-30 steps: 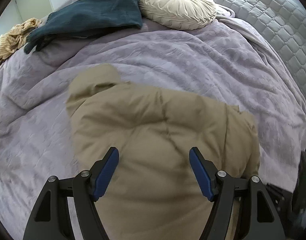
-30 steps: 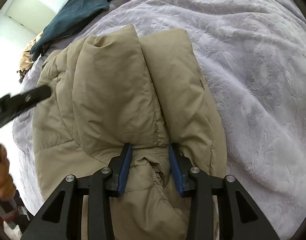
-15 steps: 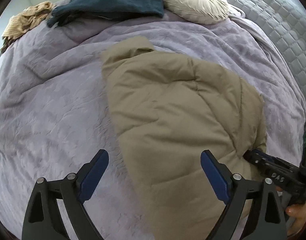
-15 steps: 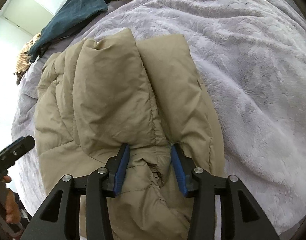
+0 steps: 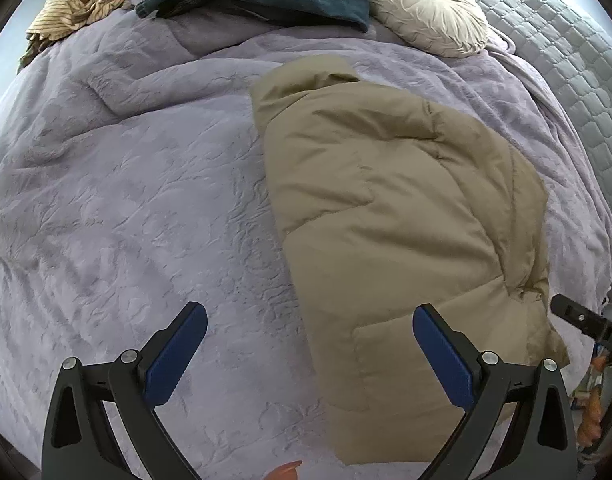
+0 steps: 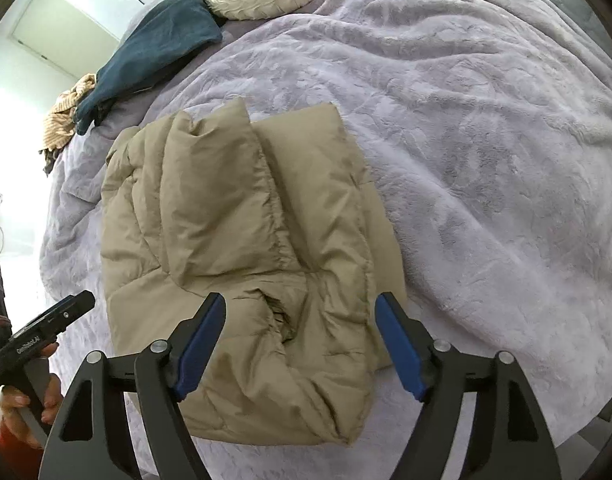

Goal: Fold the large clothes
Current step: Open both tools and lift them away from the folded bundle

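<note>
Right wrist view: the right gripper (image 6: 300,338) gapes wide over the folded tan puffer jacket (image 6: 242,248), gripping nothing. Left gripper (image 5: 306,356) also spreads wide and empty, the jacket (image 5: 402,216) reaching between its fingers over the lavender blanket (image 5: 126,208).

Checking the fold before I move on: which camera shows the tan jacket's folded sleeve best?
Right wrist: the tan puffer jacket lies folded, its sleeve layers and seams facing up between the open claw. Left wrist shows only its smooth quilted back, sleeve hidden.
</note>
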Motion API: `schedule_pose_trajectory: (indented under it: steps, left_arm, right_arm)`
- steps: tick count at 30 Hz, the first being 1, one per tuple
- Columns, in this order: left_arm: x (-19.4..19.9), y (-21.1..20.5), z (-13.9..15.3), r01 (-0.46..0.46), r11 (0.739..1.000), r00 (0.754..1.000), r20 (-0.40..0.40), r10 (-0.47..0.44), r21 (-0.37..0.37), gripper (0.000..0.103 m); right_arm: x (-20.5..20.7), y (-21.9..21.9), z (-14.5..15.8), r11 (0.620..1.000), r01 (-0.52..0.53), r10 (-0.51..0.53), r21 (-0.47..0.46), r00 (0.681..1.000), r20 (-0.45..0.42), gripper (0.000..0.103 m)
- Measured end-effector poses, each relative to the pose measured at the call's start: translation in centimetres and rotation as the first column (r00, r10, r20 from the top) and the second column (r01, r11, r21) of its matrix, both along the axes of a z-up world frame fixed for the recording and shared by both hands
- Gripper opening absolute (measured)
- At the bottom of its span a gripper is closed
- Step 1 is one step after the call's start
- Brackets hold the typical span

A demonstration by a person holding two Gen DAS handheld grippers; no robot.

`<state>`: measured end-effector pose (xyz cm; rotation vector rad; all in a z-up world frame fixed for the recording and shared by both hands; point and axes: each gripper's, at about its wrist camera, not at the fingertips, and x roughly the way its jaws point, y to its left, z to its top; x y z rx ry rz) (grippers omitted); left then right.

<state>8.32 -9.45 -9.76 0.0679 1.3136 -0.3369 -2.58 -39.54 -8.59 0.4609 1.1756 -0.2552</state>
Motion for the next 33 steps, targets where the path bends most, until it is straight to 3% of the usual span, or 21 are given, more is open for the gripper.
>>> schedule_pose_trajectory:
  steps: [5, 9, 16, 22, 26, 29, 33]
  left_arm:
    - [0.0, 0.1, -0.6, -0.013, 1.000, 1.000, -0.019, 0.013, -0.001, 0.103]
    - [0.1, -0.1, -1.1, -0.019, 1.000, 0.999, -0.031, 0.019, -0.002, 0.103]
    - [0.5, 0.7, -1.6, -0.072, 0.997, 0.997, -0.012, 0.072, 0.036, 0.103]
    - [0.5, 1.3, -2.3, -0.063, 0.998, 0.995, -0.075, 0.063, 0.001, 0.103]
    - [0.9, 2.9, -3.2, -0.134, 0.988, 0.981, -0.149, 0.121, -0.074, 0.103]
    - [1.4, 4.5, -4.1, -0.211, 0.964, 0.962, -0.209, 0.176, -0.163, 0.103]
    - [1.8, 5.5, -5.2, -0.237, 0.924, 0.950, -0.269, 0.156, -0.301, 0.103]
  right_arm:
    - [0.3, -1.0, -0.4, 0.999, -0.029, 0.029, 0.016, 0.999, -0.013, 0.084]
    - [0.5, -1.9, -1.0, 0.999, -0.025, 0.025, 0.046, 1.000, 0.000, 0.103]
    - [1.3, -3.0, -2.1, 0.998, -0.025, 0.026, 0.058, 1.000, -0.014, 0.103]
    - [2.1, -3.7, -2.3, 0.995, -0.067, 0.069, 0.070, 0.997, -0.030, 0.103]
    - [2.7, -4.6, -3.1, 0.992, -0.086, 0.093, 0.093, 0.993, -0.070, 0.103]
    - [2.8, -5.5, -3.8, 0.982, -0.099, 0.114, 0.159, 0.989, -0.089, 0.103]
    - [2.9, -7.2, -4.6, 0.963, -0.093, 0.112, 0.255, 0.992, -0.065, 0.103]
